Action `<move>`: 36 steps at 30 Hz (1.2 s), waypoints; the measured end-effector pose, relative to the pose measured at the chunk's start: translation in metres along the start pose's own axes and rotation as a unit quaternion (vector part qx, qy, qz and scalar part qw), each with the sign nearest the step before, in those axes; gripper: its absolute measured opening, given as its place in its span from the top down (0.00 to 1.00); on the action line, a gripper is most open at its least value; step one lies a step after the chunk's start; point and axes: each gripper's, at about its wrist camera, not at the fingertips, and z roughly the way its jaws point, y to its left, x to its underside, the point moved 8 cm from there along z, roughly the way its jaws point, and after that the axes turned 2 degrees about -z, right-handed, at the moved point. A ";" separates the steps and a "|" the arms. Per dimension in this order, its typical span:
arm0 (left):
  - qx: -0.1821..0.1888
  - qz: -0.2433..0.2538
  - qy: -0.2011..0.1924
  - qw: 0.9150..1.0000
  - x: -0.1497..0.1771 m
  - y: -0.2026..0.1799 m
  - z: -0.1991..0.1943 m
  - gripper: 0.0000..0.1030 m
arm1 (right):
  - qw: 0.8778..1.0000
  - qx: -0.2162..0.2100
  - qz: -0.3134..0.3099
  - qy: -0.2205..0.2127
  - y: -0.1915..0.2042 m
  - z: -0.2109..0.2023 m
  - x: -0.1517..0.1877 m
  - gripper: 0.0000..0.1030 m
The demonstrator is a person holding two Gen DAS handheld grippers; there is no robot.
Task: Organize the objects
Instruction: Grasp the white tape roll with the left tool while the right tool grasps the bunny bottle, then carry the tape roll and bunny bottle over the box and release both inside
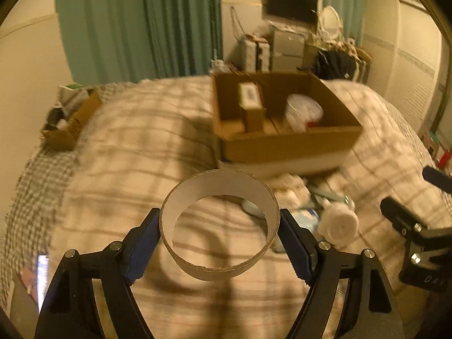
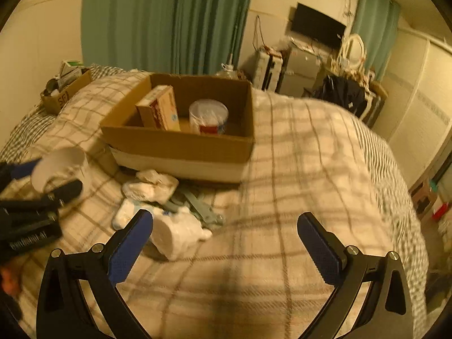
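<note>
Between the blue-padded fingers of the left gripper [image 1: 219, 238], the left wrist view shows a short hollow cardboard ring [image 1: 219, 226] clamped and held above the plaid blanket [image 1: 118, 141], near the open brown cardboard box [image 1: 282, 121]. From the right wrist view, the right gripper [image 2: 225, 233] hovers spread wide and empty over the blanket, a white paper roll [image 2: 176, 236] beside its left finger, and the ring appears far left.

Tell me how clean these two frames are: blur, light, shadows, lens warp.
Left wrist view: warm dim light, motion smear across the bed and cardboard box; the cardboard ring in the left tool stays sharp and throws curved shadows. Right wrist view: less smear, soft at the edges; the open right tool is crisp. Both bow the curtains.
</note>
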 end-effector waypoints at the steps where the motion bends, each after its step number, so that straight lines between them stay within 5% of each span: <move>1: -0.004 -0.004 -0.004 1.000 -0.003 0.006 -0.002 0.20 | 1.000 0.003 -0.006 0.005 0.005 0.001 -0.003 0.01; 6: -0.036 -0.009 -0.013 0.999 -0.003 0.031 0.000 0.20 | 0.998 -0.013 -0.025 0.058 0.039 0.036 -0.004 0.01; 11: -0.023 -0.014 0.005 1.000 0.007 0.034 0.014 0.20 | 0.993 -0.006 -0.043 0.110 0.056 0.067 0.022 0.04; 13: -0.017 -0.012 0.009 1.000 0.010 0.032 0.016 0.20 | 0.991 0.007 -0.047 0.129 0.055 0.076 0.030 0.24; 16: -0.008 -0.012 0.012 1.000 0.013 0.030 0.017 0.20 | 0.989 -0.001 -0.042 0.142 0.055 0.082 0.037 0.34; 20: 0.002 -0.015 0.015 1.000 0.018 0.028 0.013 0.20 | 0.990 0.006 -0.056 0.126 0.058 0.073 0.037 0.48; 29: 0.018 -0.012 0.010 1.000 0.026 0.018 -0.011 0.20 | 0.997 -0.018 -0.052 0.048 0.061 0.015 0.024 0.49; 36: 0.064 -0.024 0.009 0.998 0.008 0.005 -0.044 0.20 | 0.997 -0.021 -0.068 0.002 0.059 -0.039 -0.005 0.49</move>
